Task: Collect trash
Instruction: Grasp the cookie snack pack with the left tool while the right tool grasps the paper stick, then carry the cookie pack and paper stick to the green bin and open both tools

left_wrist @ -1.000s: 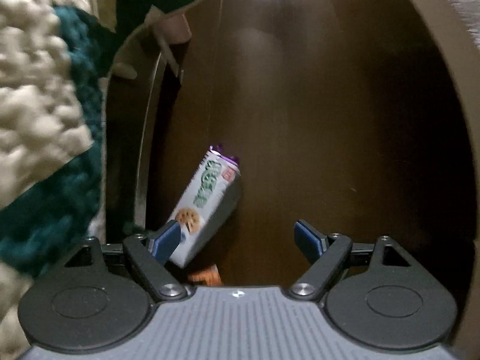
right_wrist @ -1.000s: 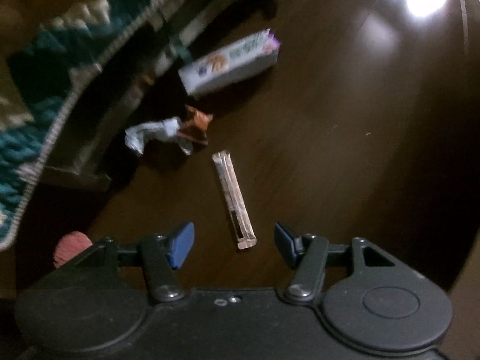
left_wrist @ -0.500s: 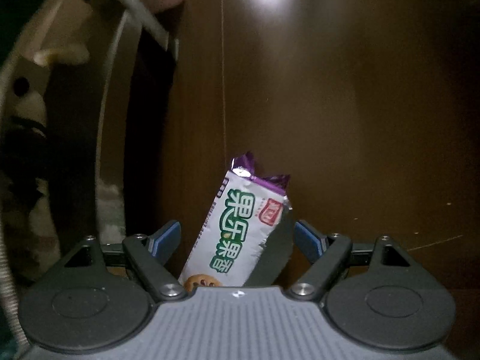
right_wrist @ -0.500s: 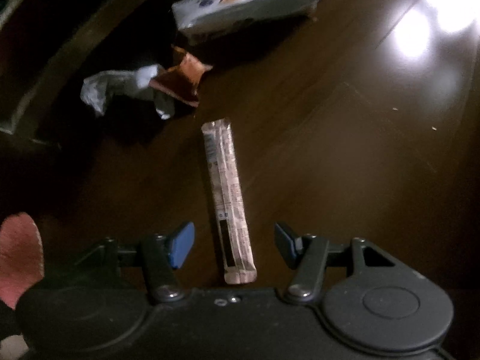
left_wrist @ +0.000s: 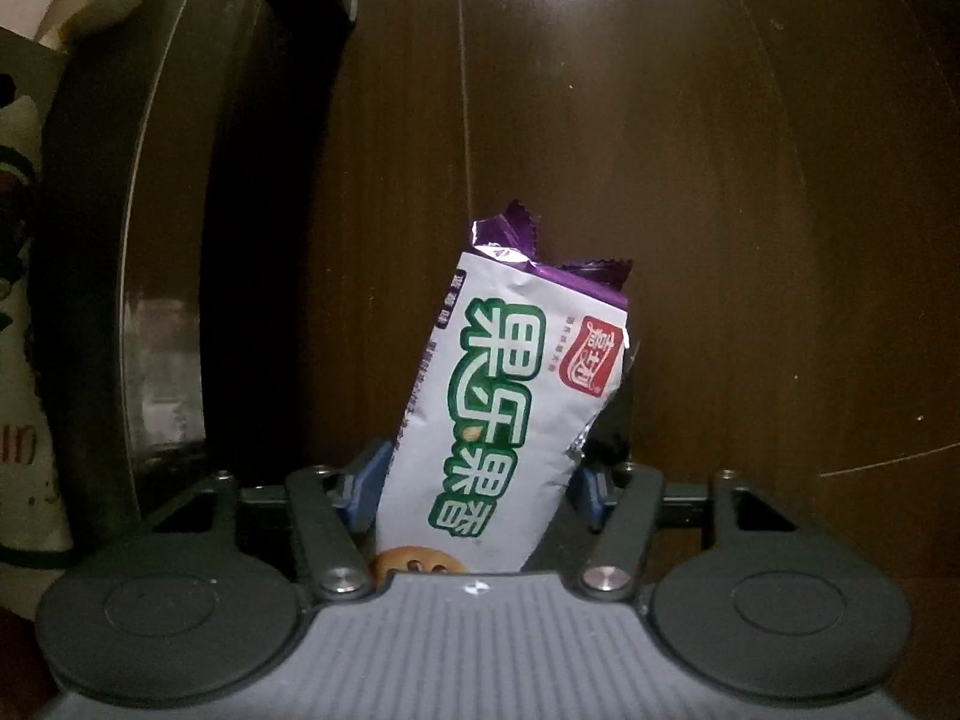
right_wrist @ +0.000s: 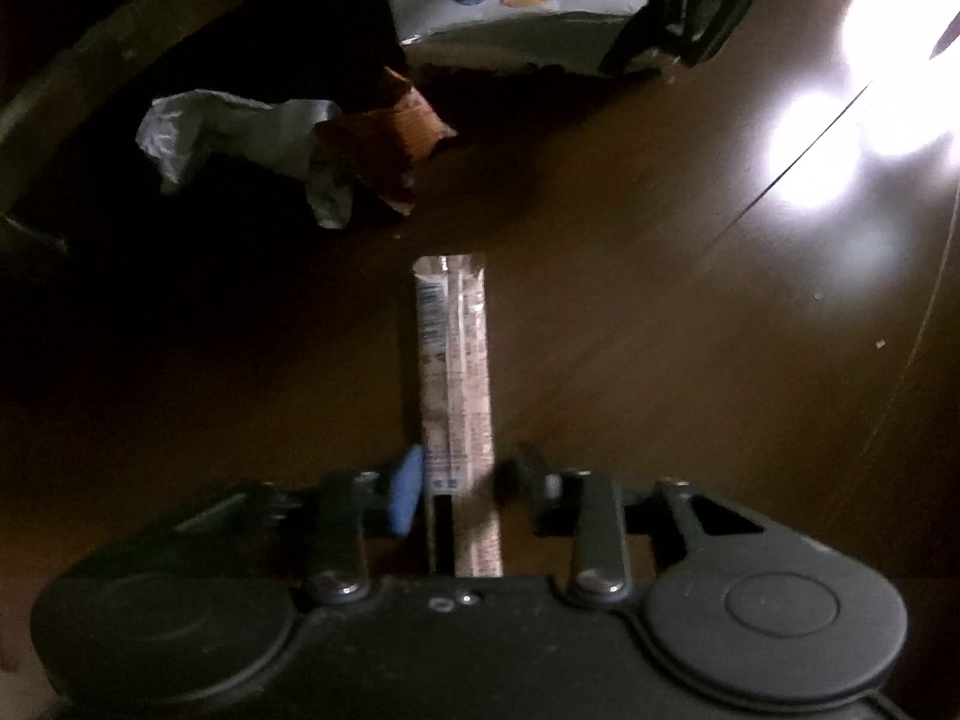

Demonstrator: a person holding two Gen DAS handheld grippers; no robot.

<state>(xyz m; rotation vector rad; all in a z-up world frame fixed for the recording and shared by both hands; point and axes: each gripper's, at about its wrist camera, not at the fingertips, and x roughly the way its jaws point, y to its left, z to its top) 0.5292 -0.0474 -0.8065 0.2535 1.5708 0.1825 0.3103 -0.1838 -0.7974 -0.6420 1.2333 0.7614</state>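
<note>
White biscuit packet (left_wrist: 504,414) with green lettering, purple end; pinkish-brown stick wrapper (right_wrist: 456,372); dark brown floor (left_wrist: 750,210).

Both tongs are lower over the dark floor (left_wrist: 690,192) than a second ago. The left tongs (left_wrist: 474,483), then wide beside the biscuit packet (left_wrist: 510,414), now straddle it and are closing. The right tongs (right_wrist: 465,489) now flank the thin stick wrapper's (right_wrist: 456,372) near end, jaws closing.

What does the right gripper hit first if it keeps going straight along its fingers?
The right gripper already straddles the long thin pinkish stick wrapper, jaws closing on it. Pointing steeply down, it would most likely meet the dark brown wooden floor under that wrapper; depth is unclear.
</note>
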